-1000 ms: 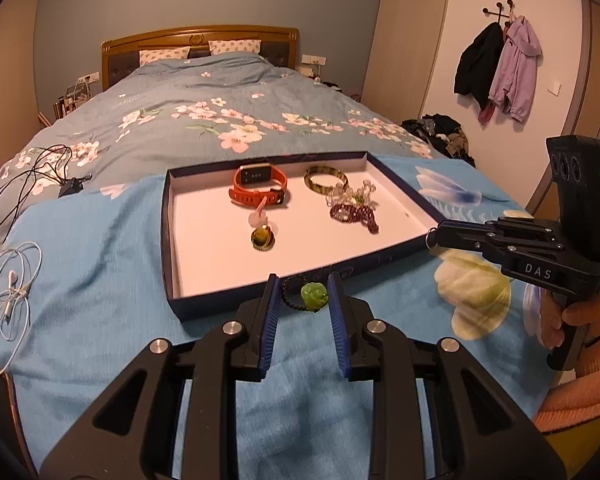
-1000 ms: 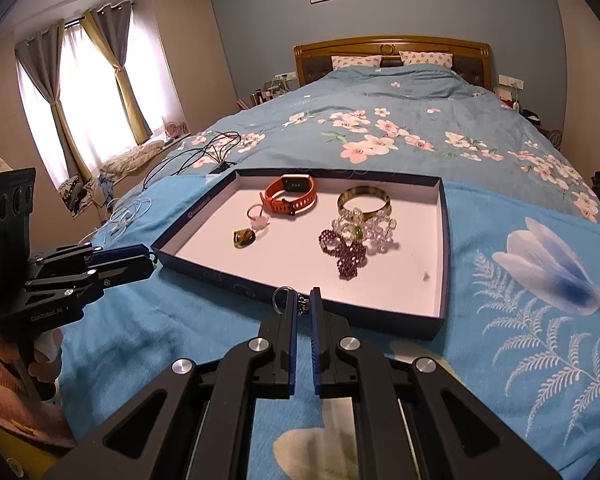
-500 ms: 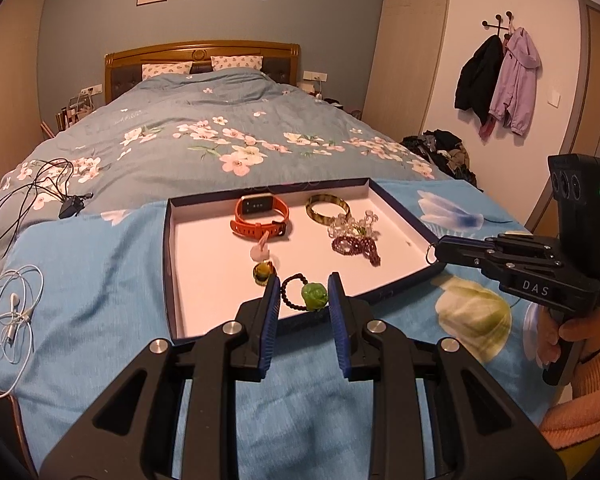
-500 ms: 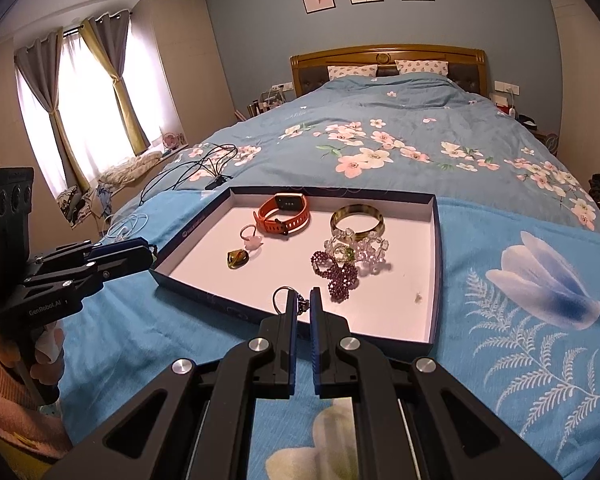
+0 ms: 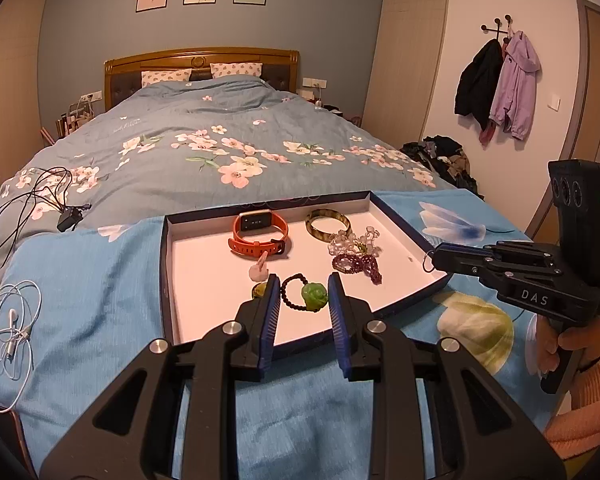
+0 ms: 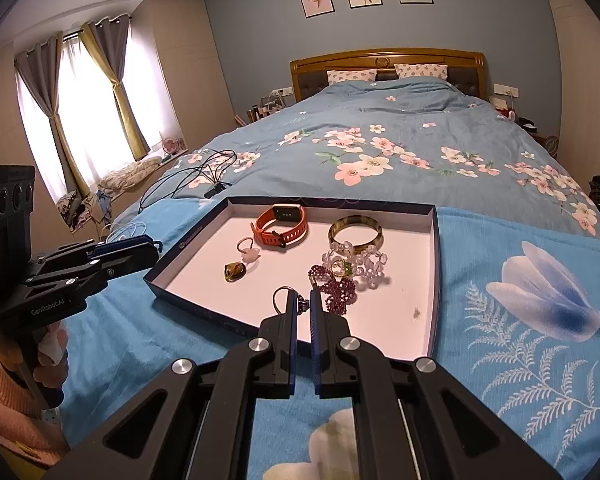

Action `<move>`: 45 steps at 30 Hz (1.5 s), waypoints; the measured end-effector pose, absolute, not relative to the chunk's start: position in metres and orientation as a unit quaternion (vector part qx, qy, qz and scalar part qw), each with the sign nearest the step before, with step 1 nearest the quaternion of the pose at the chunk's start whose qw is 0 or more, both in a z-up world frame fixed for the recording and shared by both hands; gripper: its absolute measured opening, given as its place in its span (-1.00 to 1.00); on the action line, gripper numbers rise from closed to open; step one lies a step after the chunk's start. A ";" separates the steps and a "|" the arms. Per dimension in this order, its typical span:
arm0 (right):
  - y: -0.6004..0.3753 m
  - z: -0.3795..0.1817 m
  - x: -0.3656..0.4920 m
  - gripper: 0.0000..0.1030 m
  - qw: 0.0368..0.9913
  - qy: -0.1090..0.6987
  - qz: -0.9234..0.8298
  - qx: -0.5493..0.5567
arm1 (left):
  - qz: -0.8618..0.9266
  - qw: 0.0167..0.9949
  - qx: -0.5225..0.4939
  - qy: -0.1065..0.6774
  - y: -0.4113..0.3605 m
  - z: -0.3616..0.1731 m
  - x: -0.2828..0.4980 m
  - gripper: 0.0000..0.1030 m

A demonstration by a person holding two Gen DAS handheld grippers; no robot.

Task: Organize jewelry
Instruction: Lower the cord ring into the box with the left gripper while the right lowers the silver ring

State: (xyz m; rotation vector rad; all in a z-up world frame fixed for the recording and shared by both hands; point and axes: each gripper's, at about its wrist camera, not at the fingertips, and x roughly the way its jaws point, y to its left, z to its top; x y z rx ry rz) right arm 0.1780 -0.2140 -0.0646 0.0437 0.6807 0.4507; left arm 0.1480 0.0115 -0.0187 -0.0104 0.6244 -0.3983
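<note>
Green-pendant bracelet (image 5: 305,297) pinched between left claw (image 5: 302,295) pads.

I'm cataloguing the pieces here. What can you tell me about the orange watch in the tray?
The orange watch is a smartwatch-style piece: a rectangular dark screen in a pale case on an orange strap that looks rubbery. The strap is closed into a loop with a dark fastening at the near side. It lies on the white floor of the dark-rimmed tray, towards the far edge, screen tilted up. The pale pink ring lies just in front of it; whether they touch is unclear. No gripper touches it.
</note>
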 end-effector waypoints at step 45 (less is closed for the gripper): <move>-0.209 -0.057 0.198 -0.91 0.919 0.327 0.220 0.023 | -0.186 0.936 -0.007 0.299 0.006 -0.019 0.181 -0.52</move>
